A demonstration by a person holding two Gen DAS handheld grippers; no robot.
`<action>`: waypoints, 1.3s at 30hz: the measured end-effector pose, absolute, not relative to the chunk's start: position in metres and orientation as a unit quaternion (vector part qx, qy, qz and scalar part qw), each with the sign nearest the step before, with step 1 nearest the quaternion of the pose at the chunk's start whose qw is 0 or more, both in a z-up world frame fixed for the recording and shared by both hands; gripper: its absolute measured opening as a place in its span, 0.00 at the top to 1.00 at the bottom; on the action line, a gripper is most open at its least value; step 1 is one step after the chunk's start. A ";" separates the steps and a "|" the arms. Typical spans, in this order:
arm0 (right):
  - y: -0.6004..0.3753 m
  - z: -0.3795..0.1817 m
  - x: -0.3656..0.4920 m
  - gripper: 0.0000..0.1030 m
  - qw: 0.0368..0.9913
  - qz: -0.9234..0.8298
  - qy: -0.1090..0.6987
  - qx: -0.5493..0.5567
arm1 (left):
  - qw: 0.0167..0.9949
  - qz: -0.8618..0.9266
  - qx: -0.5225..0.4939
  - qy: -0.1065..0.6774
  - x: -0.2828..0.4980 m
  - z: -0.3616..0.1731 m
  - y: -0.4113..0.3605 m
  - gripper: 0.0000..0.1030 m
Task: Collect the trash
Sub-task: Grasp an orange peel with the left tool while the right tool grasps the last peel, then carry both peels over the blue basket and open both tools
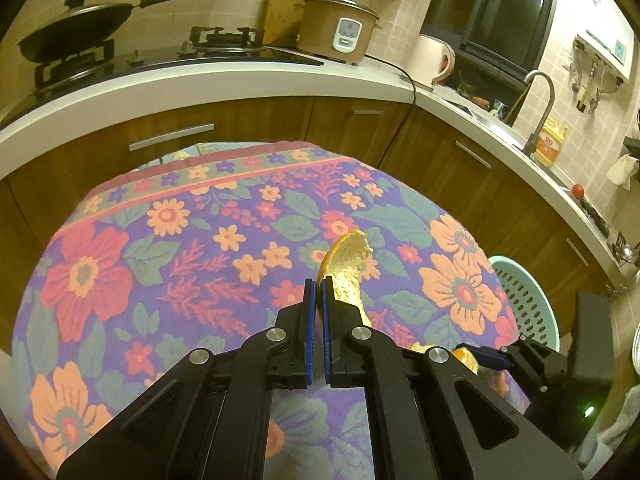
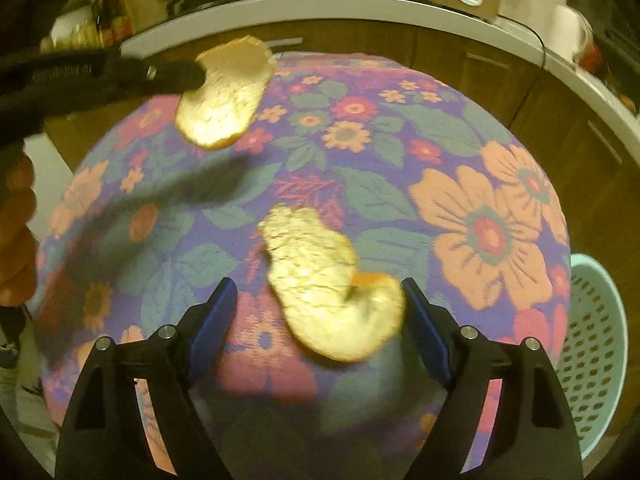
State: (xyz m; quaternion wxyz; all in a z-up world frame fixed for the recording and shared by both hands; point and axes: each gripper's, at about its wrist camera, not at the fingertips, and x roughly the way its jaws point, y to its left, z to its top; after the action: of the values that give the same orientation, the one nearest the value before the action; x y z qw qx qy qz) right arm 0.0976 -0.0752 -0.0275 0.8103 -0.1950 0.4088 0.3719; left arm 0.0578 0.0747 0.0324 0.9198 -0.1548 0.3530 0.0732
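Collection is in progress; neither visible piece of trash is in the basket yet, and the basket's contents cannot be read.

The left gripper is clamped on one orange peel, holding it clear of the floral tablecloth.

The right gripper stands with jaws wide and holds nothing. A second orange peel sits between its fingers, close to the right finger, with a clear gap on the left. Whether it rests on the cloth cannot be told.

The perforated basket stands at the table's near right edge. Remaining: grasp the second peel and carry both pieces right to the basket.
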 end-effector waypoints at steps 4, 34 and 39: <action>-0.080 -0.026 0.098 0.34 0.818 0.364 0.407 -0.181 | 0.921 0.069 -0.151 0.353 0.055 0.032 0.073 0.99; -0.153 0.017 0.097 0.84 0.851 0.362 0.371 -0.083 | 0.929 0.033 -0.130 0.346 0.060 0.056 0.036 0.99; -0.189 0.025 0.112 0.84 0.869 0.335 0.361 -0.052 | 0.930 0.018 -0.109 0.350 0.074 0.063 0.015 0.99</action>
State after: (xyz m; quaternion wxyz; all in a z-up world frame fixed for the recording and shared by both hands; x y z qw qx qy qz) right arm 0.1122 -0.1891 0.0246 0.8691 -0.0522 0.3606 0.3345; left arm 0.0736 0.0146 0.0630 0.9304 -0.1086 0.3497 0.0182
